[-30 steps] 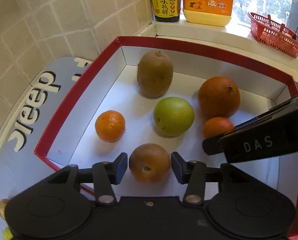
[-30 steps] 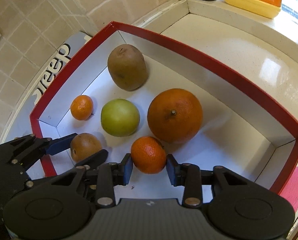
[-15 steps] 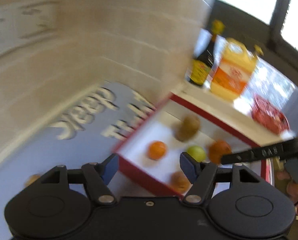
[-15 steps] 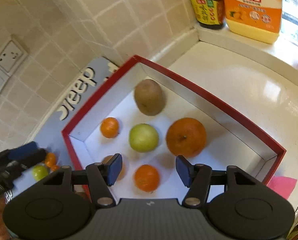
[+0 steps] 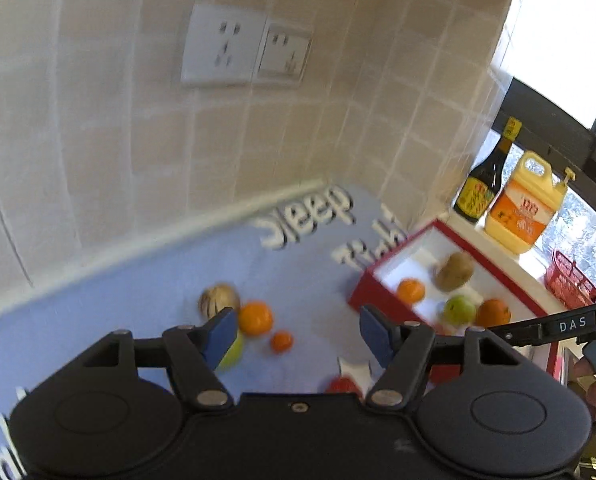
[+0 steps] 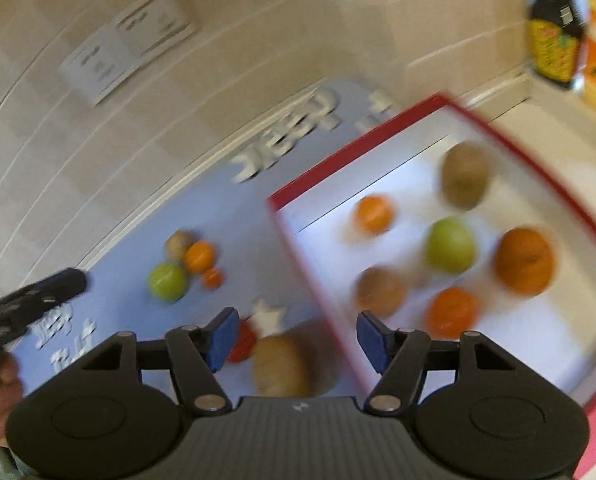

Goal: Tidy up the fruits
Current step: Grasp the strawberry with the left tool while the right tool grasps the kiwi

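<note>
A red-rimmed white box [image 6: 298,224] [image 5: 362,300] holds several fruits: a kiwi [image 6: 464,174], a green apple [image 6: 450,244], a big orange [image 6: 524,260], two tangerines and a brown fruit [image 6: 380,290]. More fruit lies loose on the blue mat: a green apple [image 6: 166,281], an orange [image 5: 254,317], a small tangerine [image 5: 281,341], a brown fruit [image 5: 217,298], a red fruit [image 6: 242,340] and a tan fruit [image 6: 279,366]. My left gripper [image 5: 293,334] is open and empty above the mat. My right gripper [image 6: 291,338] is open and empty over the tan fruit.
A tiled wall with sockets [image 5: 243,52] stands behind the blue mat [image 5: 137,300]. A dark sauce bottle [image 5: 486,184], a yellow detergent jug [image 5: 524,204] and a red basket [image 5: 574,284] stand on the window ledge to the right of the box.
Both grippers let go of their fruits in the box, opened wide and pulled back left over the mat. Both views are blurred by motion.
</note>
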{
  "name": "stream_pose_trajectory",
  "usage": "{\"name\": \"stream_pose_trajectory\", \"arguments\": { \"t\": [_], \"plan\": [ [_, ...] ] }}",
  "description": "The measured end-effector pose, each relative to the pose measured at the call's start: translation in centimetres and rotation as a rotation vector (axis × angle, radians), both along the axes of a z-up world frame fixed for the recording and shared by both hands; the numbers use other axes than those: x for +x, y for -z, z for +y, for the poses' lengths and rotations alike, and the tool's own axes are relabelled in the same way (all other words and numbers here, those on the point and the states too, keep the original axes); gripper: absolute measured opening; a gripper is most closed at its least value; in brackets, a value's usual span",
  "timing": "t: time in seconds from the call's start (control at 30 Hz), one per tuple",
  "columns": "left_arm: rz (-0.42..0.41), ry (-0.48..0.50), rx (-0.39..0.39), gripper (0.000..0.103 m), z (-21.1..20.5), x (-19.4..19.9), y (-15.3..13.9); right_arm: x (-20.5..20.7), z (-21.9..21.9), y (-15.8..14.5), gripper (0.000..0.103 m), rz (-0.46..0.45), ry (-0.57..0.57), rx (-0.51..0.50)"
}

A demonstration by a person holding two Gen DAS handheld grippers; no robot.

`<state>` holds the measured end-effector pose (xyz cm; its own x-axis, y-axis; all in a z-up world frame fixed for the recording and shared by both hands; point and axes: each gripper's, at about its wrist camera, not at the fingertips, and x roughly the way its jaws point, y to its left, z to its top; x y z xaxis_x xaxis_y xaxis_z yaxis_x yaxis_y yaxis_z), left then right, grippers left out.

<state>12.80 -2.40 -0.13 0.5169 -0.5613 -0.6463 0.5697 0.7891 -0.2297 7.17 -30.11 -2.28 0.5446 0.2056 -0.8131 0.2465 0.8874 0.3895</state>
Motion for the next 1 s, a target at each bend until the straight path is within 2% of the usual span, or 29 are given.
{"name": "stream_pose_trajectory", "arguments": {
  "t": [0.07,0.13,0.27,0.33,0.53,0.77,0.9,0.97,1.0],
  "plan": [
    [0.041,0.022,0.006,0.08,0.1,-0.2,1.7,0.1,2.2,1.0,0.067,0.027,-0.027,0.037],
    [0.075,0.051,0.019,0.08,-0.1,-0.5,3.2,0.0,4.0,1.8,0.067,0.058,-0.028,0.018],
    [0.114,0.127,0.07,0.08,-1.9,-1.2,6.1,-1.3,7.3,3.0,0.068,0.065,0.03,-0.179],
    [0.104,0.158,0.107,0.08,-2.9,-1.4,7.1,-1.8,8.2,4.0,0.068,0.071,0.031,-0.204],
    [0.06,0.202,0.191,0.08,-5.1,-1.4,9.0,-1.5,7.0,7.0,0.066,0.155,0.135,-0.111],
    [0.083,0.227,0.121,0.079,-5.0,-0.5,9.5,-2.2,5.1,8.0,0.065,0.15,0.234,0.026],
    [0.085,0.24,0.111,0.079,-4.9,-0.6,9.9,-2.3,4.6,7.7,0.067,0.129,0.232,0.009],
    [0.075,0.252,0.123,0.072,-5.4,-0.8,10.1,-1.9,4.2,8.3,0.067,0.135,0.255,0.05],
    [0.071,0.259,0.137,0.072,-5.7,-0.9,10.2,-1.7,4.1,8.7,0.067,0.142,0.262,0.074]
  ]
}}
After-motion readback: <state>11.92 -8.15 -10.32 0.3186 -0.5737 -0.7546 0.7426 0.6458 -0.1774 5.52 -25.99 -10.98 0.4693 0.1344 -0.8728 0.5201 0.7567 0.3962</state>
